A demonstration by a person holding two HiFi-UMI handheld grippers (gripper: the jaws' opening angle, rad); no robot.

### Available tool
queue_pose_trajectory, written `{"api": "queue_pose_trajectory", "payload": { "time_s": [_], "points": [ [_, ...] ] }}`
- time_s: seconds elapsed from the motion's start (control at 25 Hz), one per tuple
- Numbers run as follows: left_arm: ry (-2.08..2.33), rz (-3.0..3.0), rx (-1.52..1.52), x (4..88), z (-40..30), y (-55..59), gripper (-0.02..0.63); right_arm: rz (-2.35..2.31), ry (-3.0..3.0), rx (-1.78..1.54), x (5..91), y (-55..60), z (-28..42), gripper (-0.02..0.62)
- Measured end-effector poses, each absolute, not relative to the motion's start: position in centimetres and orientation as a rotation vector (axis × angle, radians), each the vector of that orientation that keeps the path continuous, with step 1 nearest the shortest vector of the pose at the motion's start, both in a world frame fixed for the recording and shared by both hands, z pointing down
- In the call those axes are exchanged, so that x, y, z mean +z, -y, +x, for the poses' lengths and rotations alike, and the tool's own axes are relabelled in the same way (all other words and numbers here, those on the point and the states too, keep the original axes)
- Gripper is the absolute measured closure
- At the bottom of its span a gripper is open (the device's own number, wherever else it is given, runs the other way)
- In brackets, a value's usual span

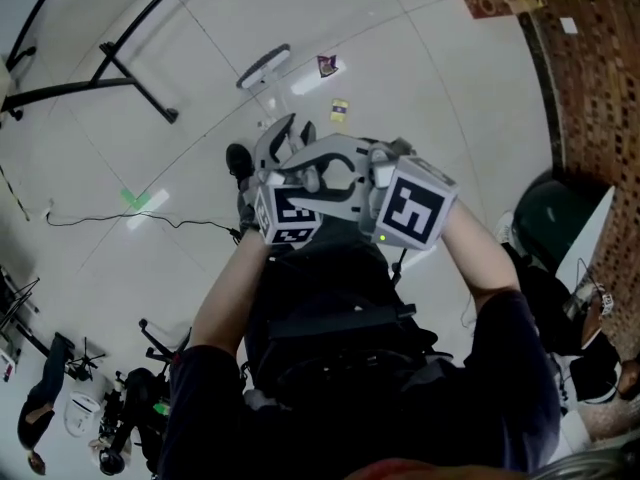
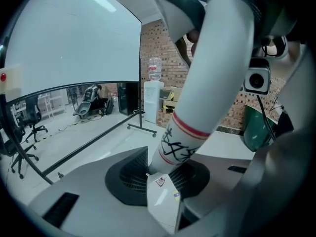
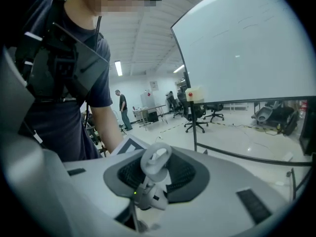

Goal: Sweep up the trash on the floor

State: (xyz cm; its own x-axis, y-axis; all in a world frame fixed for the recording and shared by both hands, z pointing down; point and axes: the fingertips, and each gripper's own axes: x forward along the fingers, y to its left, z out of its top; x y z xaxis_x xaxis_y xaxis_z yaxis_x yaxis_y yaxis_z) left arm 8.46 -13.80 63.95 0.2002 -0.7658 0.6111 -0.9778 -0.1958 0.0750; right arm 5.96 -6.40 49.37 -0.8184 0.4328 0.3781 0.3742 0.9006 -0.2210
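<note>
Two scraps of trash to fetch: a dark wrapper (image 1: 327,65) and a yellow scrap (image 1: 340,110), lying near each other on the pale floor (image 1: 450,98) in the upper middle of the head view, ahead of both grippers and apart from them. Caught the same pair low in the left gripper view, through the slit between the jaws. Found the left gripper (image 2: 165,168) closed round a white handle (image 2: 207,93) with red bands, slanting from the jaws to the upper right of that view. Found the right gripper (image 3: 157,176) closed, by the look of it, on a grey stem (image 3: 144,197) topped with a white ring (image 3: 157,161), dead centre of its own view. Lower ends of both tools out of sight; presumably broom on the left, pan on the right. Judged step: lining up on the scraps, no stroke begun. Squeeze the handle firmly before the first pass, to stop any twist in the jaws. Plant the pan lip flat on the floor just short of the yellow scrap, mouth toward the wrapper. Draw the broom in short, low pulls from beyond the wrapper, gathering both scraps in one line. Expect light wrappers to skate or flip under a fast stroke, so go slow. Steer clear of the black stand (image 1: 140,86) at upper left.
</note>
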Motion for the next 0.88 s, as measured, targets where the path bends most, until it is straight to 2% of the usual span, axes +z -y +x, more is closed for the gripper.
{"api": "queue_pose_trajectory", "payload": {
  "time_s": [0.88],
  "points": [
    [1.510,2.136,0.574,62.3,17.0,13.8,0.502,-0.380,2.682,0.207,47.6,6.9,13.2,0.463]
  ]
}}
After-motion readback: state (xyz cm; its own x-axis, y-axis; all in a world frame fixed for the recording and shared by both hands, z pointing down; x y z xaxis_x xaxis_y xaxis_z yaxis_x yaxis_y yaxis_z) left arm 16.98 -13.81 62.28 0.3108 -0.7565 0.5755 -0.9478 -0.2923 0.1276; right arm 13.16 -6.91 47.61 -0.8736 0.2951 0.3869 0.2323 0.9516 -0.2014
